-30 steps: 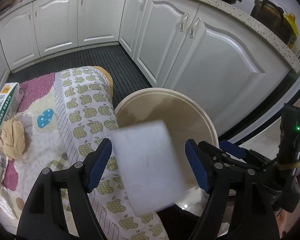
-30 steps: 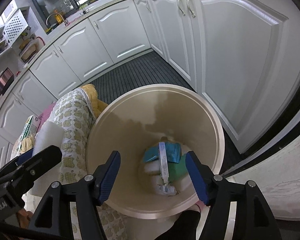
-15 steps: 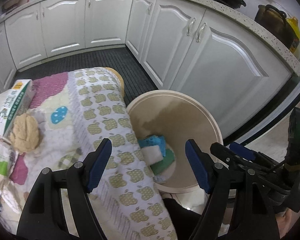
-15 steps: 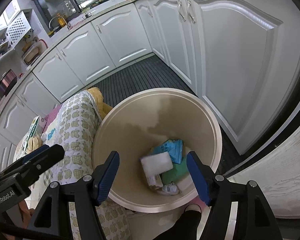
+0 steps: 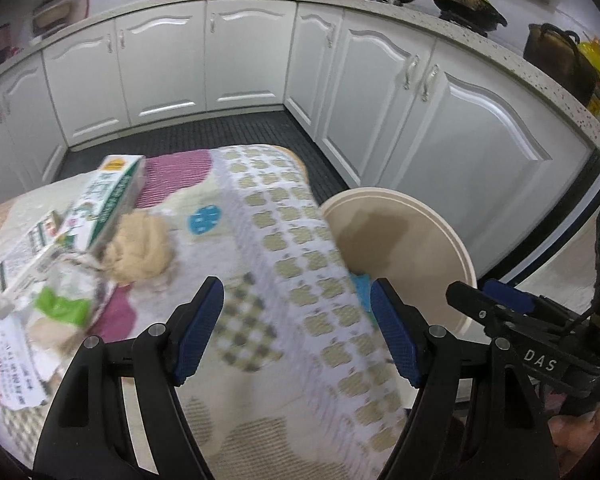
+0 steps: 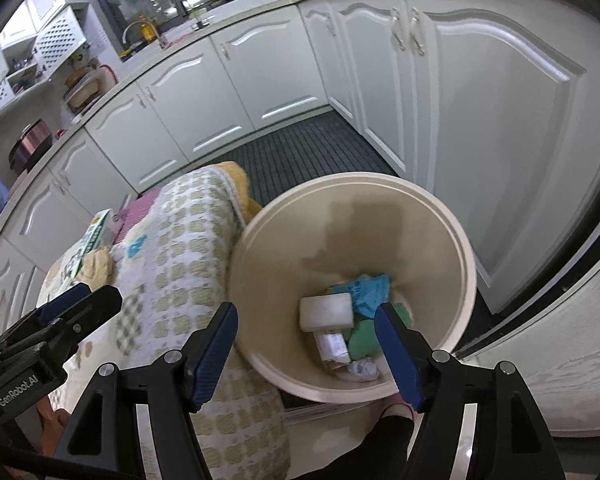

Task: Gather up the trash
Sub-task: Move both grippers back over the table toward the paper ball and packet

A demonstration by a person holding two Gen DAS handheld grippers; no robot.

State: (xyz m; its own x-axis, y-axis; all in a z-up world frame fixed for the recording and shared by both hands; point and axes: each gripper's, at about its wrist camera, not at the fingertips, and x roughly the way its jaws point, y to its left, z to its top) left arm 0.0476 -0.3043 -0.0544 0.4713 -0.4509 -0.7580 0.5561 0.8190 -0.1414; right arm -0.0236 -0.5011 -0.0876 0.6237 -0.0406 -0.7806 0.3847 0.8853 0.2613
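Beside the quilted surface (image 5: 284,240), white cabinets (image 5: 460,128) line the kitchen.

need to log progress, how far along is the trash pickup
Partly done. The bin already holds a white block, blue wrapper and green scraps. Nothing is in hand: the left claw is empty, the right claw is opening, also empty. Left on the blanket: carton, beige wad, wrappers.

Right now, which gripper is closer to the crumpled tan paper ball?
Left. The left gripper hovers just beside the tan paper ball; the right gripper, jaws opening, is over the bin.
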